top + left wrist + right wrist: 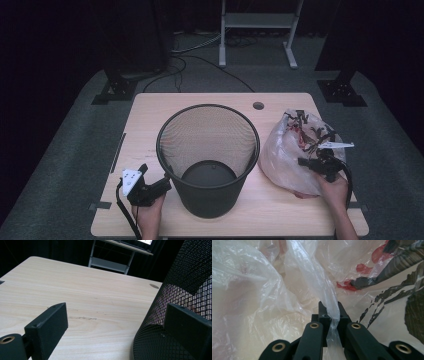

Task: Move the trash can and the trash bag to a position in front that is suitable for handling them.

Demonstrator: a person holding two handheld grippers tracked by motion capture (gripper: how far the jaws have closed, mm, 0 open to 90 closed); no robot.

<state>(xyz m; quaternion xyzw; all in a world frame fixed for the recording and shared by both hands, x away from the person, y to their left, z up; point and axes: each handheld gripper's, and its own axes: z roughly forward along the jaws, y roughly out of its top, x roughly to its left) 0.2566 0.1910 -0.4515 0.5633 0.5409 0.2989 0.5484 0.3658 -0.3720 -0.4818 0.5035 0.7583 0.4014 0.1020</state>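
Note:
A black mesh wastebasket [208,155] stands upright in the middle of the wooden table [150,120]. To its right lies a clear plastic bag [295,150] stuffed with pale, red and dark printed material. My right gripper [312,163] is shut on a fold of that bag [329,307]; the film runs up between the closed jaws. My left gripper [165,184] is at the basket's lower left, open. In the left gripper view one jaw sits over bare table and the other against the basket's mesh wall [175,300].
A round cable hole [258,105] sits near the table's far edge. Beyond the table are a white frame stand [257,30], black stand bases [117,87] and cables on grey carpet. Bare tabletop lies left of the basket.

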